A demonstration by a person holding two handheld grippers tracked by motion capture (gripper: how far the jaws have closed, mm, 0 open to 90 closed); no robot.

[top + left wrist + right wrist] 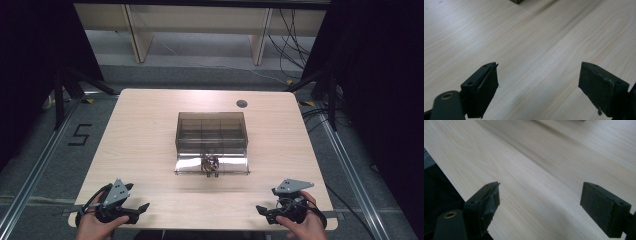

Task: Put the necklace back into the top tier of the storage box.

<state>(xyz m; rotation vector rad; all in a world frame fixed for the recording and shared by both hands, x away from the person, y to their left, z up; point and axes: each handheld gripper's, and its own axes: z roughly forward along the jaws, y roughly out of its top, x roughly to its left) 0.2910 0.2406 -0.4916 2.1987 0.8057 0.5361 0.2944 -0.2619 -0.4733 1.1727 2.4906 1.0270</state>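
My left tool (131,212) rests at the near left corner of the table (145,130), jaws spread wide over bare wood with nothing between them. My right tool (265,212) sits at the near right corner, just as wide and just as empty, its jaws close to the table's edge. The box (211,131), clear and smoky with compartments inside, stands at the middle of the table, well apart from both tools, with a small dark thing (210,163) on its open front flap.
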